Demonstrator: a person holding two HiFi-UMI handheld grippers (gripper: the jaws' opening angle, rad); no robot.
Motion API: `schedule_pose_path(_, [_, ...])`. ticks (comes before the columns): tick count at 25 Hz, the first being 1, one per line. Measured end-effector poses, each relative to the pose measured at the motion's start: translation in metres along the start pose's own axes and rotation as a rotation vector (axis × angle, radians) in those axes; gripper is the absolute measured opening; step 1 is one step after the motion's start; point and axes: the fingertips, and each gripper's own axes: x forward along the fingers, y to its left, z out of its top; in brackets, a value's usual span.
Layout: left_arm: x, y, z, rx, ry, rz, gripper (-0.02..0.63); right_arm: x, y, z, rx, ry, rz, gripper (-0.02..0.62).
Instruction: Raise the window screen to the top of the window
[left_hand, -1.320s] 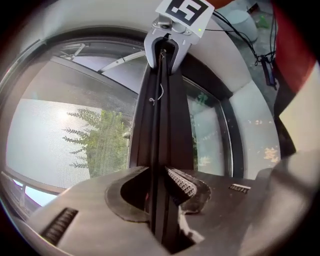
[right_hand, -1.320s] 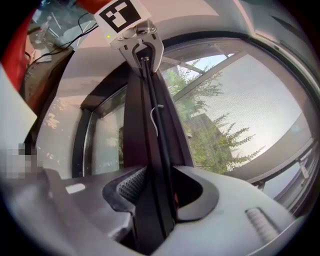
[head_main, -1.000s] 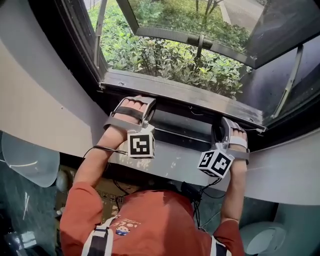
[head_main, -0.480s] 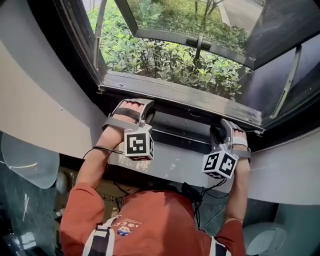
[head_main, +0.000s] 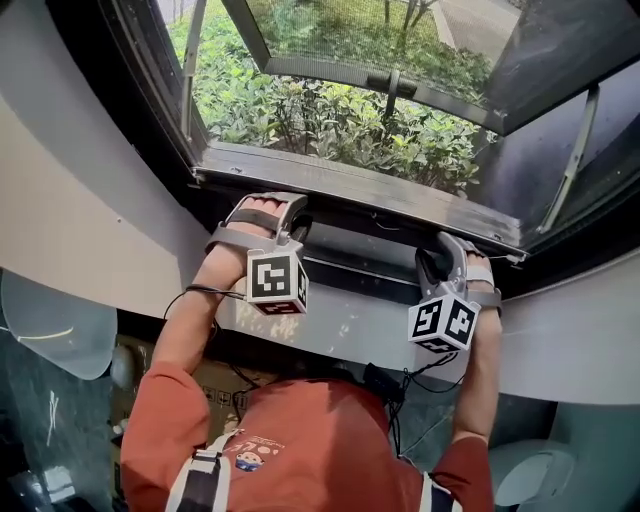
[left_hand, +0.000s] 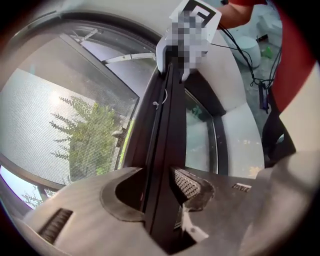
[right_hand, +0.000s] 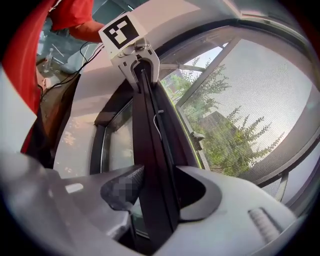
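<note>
Two grippers straddle the window screen's dark bottom rail (head_main: 372, 268), low beside the sill (head_main: 350, 183).
The rail runs crosswise from the left gripper (head_main: 287, 218) to the right gripper (head_main: 443, 262) and passes between both pairs of jaws. Both pairs have just been opening and now stand apart around it, unclamped. Neither hand is nearer, and the lift should go square to the rail.

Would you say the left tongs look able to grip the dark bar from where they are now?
Probably yes: the left tongs straddle the dark bar, their jaws having just been opening, and nothing else sits between them.
</note>
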Motion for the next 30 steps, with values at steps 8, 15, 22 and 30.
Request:
schedule_pose_path(8, [-0.006,-0.005,0.0,-0.005,-0.04,-0.058,0.161,-0.002,0.004,-0.001,-0.006,-0.006,0.007,0.2])
schedule_pose_path(15, [-0.004,-0.006,0.0,-0.036,-0.052,-0.064,0.174,0.001,0.007,0.0,0.004,-0.021,-0.019,0.232])
schedule_pose_path(22, [-0.007,-0.003,0.001,-0.042,-0.091,-0.059,0.173,-0.002,0.003,0.001,0.013,-0.031,-0.003,0.227])
schedule_pose_path(30, [-0.034,0.048,0.015,-0.031,-0.132,0.068,0.173,-0.029,-0.045,0.024,-0.013,-0.067,-0.098,0.225])
